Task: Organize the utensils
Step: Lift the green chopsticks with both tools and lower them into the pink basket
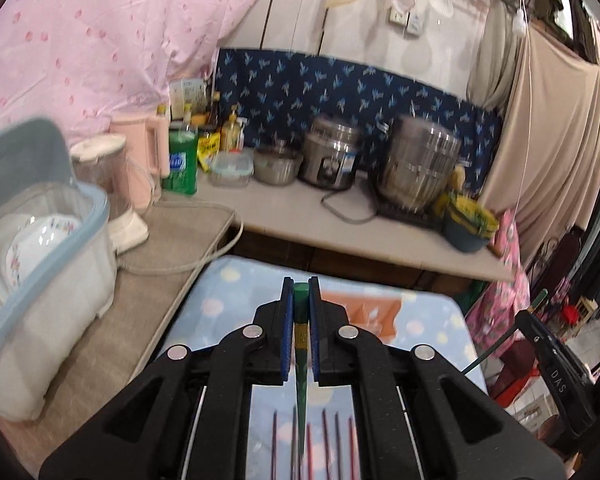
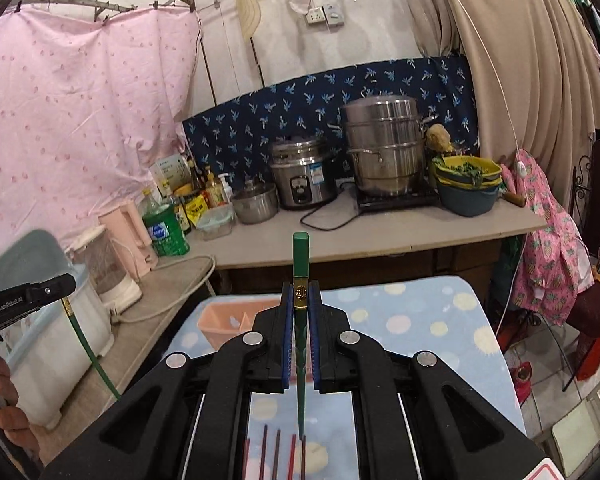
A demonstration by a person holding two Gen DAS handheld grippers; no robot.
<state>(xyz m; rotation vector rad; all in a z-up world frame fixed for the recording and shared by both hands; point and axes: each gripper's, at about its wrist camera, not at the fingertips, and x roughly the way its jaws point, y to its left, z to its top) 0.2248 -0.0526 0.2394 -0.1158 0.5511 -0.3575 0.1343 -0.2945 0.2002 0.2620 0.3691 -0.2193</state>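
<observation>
In the left wrist view my left gripper (image 1: 301, 286) is shut on a green chopstick (image 1: 301, 344), thick end at the fingertips, thin end pointing back and down. My right gripper (image 2: 301, 286) is shut on a second green chopstick (image 2: 301, 252), whose thick end sticks out past the fingertips. Both are raised above a table with a blue dotted cloth (image 2: 428, 320). Several red and dark chopsticks (image 2: 276, 456) lie on the cloth below. A pink divided tray (image 2: 228, 320) sits at the table's far side. The right gripper (image 1: 534, 312) also shows at the right edge of the left view.
On the left, a lidded plastic dish box (image 1: 40, 264) with plates stands beside a blender (image 1: 112, 188) and a pink kettle (image 1: 140, 160). The back counter (image 2: 380, 232) holds bottles, a rice cooker (image 2: 300, 176), a steel steamer (image 2: 384, 148) and stacked basins (image 2: 468, 184). A hand (image 2: 4, 400) holds the left gripper.
</observation>
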